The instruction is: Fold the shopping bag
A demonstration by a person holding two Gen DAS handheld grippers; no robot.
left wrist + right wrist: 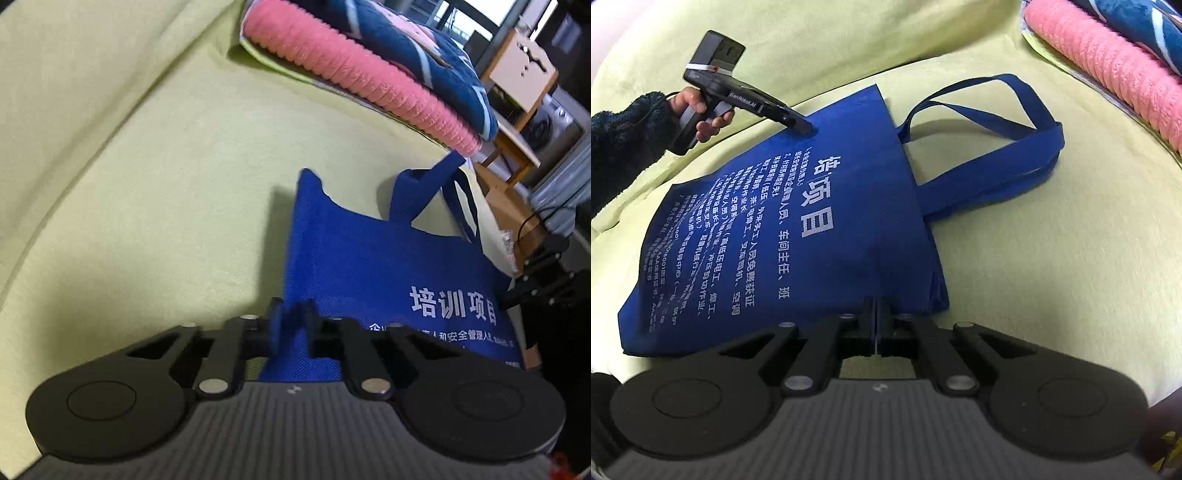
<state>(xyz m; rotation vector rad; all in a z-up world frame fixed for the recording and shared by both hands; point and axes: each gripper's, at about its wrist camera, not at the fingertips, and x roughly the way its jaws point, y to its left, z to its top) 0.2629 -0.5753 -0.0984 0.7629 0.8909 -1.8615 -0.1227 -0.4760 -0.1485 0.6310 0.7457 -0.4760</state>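
A blue non-woven shopping bag (849, 221) with white printed text lies flat on a yellow-green bed sheet (1052, 258). Its two handles (997, 147) are spread out to the right. My right gripper (877, 314) is shut on the bag's near edge. A hand (701, 107) holds my left gripper (805, 128), whose tip meets the bag's far edge. In the left wrist view, my left gripper (293, 314) is shut with blue bag (369, 258) fabric pinched between its fingers. The right gripper (517, 291) shows there at the bag's right edge.
A folded pink ribbed blanket (369, 81) under a dark blue patterned one (406, 48) lies at the far side of the bed. Beyond the bed edge stands a pale wooden cabinet (524, 74). A dark fuzzy sleeve (624, 140) comes in at the left.
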